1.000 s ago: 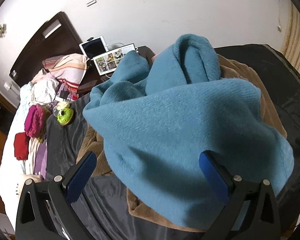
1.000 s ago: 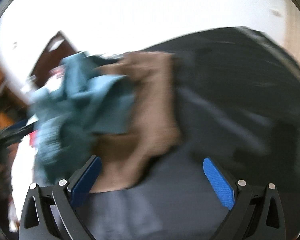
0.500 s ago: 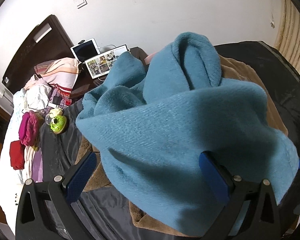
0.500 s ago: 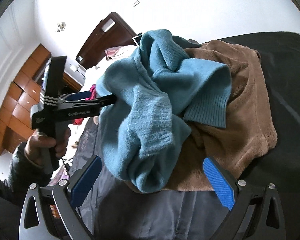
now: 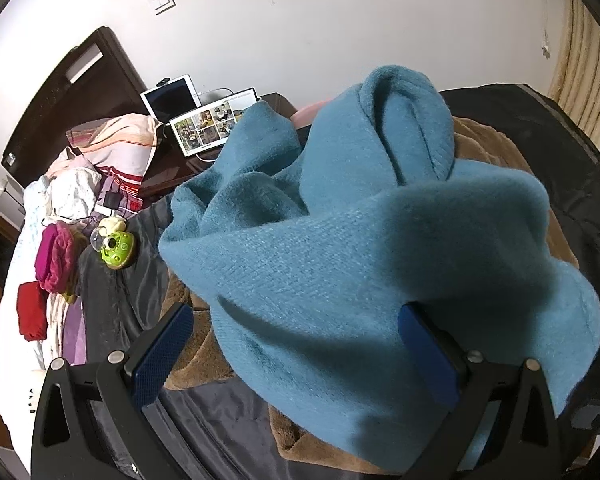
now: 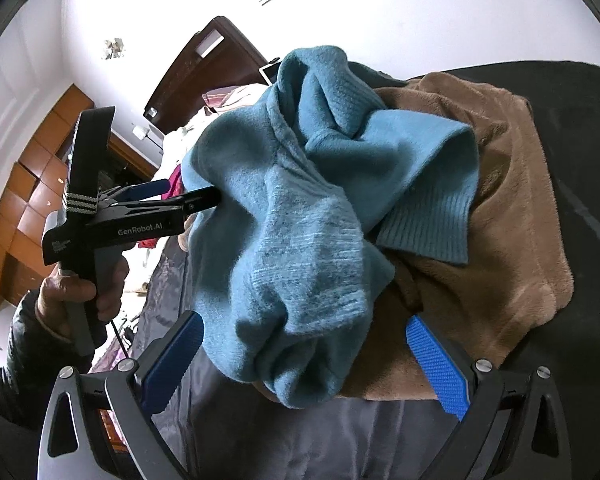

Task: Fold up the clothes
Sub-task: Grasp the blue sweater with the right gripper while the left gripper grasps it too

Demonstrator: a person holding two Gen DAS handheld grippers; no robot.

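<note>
Teal knit, a thick sweater [image 6: 300, 208] lies bunched in a heap on top of a brown fleece garment [image 6: 500, 208], and both rest on a dark sheet [image 5: 112, 292] spread over the bed, toward its near edge. Its ribbed cuff [image 6: 424, 232] hangs over the fleece, and sleeves and body are twisted together so that no hem or shoulder line can be picked out. Both tools sit with jaws spread wide and empty: the left gripper [image 5: 296, 356] has the sweater's near fold draped across the gap between its blue pads, and the right gripper [image 6: 304, 360] frames the lowest bulge of the heap. Closing here would likely catch a random wad, or pinch several layers at once, so a lift would drag the tangle up rather than open it. Pinching deep could also snag the fleece underneath and pull both garments together. A green toy [image 5: 118, 246] and a pile of pink and red clothes [image 5: 48, 272] lie toward the far left edge of the bed, well apart, and should not interfere.
</note>
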